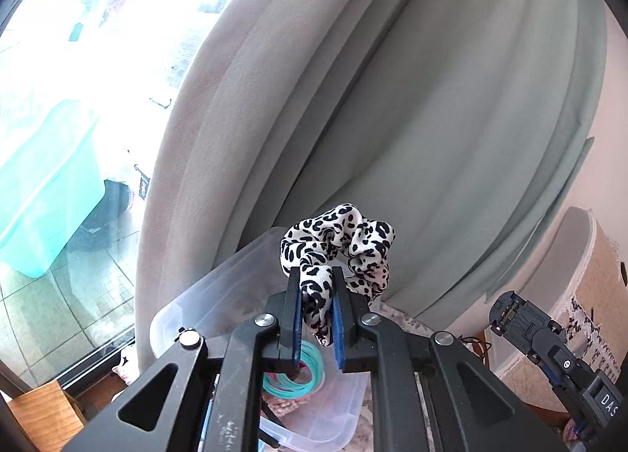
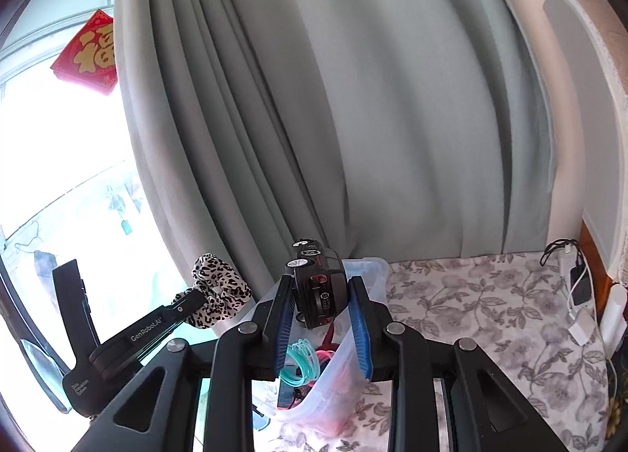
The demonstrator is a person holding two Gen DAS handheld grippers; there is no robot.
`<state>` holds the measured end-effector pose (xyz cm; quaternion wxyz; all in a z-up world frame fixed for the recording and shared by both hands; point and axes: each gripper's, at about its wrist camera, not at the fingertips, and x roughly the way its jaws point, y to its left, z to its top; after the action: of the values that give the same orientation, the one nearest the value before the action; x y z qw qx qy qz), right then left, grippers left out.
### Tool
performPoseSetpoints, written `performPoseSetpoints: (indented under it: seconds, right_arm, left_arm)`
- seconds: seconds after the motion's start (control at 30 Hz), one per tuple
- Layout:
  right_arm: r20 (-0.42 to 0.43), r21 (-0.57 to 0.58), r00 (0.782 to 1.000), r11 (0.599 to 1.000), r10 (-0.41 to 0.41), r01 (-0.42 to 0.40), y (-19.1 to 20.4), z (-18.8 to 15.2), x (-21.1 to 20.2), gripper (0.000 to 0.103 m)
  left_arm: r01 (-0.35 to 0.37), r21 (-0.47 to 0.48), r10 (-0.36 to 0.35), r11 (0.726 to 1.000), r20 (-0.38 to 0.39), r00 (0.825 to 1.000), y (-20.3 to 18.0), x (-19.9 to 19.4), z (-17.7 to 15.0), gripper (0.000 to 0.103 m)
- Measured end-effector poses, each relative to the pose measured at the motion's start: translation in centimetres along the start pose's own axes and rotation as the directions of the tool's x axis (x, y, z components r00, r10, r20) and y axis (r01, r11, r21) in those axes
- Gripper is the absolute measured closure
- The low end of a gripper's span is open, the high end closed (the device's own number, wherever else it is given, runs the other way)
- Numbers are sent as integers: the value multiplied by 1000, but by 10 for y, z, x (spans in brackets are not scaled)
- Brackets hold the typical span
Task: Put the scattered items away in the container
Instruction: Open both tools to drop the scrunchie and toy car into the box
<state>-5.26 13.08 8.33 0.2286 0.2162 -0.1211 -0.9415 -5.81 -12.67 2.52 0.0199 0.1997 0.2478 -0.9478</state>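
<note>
The left gripper (image 1: 318, 275) pinches a leopard-print scrunchie (image 1: 337, 244) between its blue pads, jaws nearly together, most of the fabric bunching above the tips. The right gripper (image 2: 322, 287) clamps a black toy car (image 2: 316, 287) by its sides, wheels toward the left finger. Both hover over a clear plastic bin (image 2: 333, 381) that sits on a floral cloth (image 2: 471, 314); teal and pink bangles (image 2: 302, 365) already lie inside. A grey curtain (image 2: 353, 99) hangs behind, with a window (image 1: 78, 59) to its left.
</note>
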Motion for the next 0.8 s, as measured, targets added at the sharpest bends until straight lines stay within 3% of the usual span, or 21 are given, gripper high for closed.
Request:
performPoseSetpoints:
  seconds: [0.33,0.8]
  right_arm:
    - [-118,-44,993,999,27,-33,22,-22,58,73]
    - [-262,-37,965,999,9,-20,2,-50,144,73]
  left_arm:
    - [-44,-54,41,998,-63,997,36,35,-8,90]
    - [-54,-83,43,995,-128,991,62,76,-12,90]
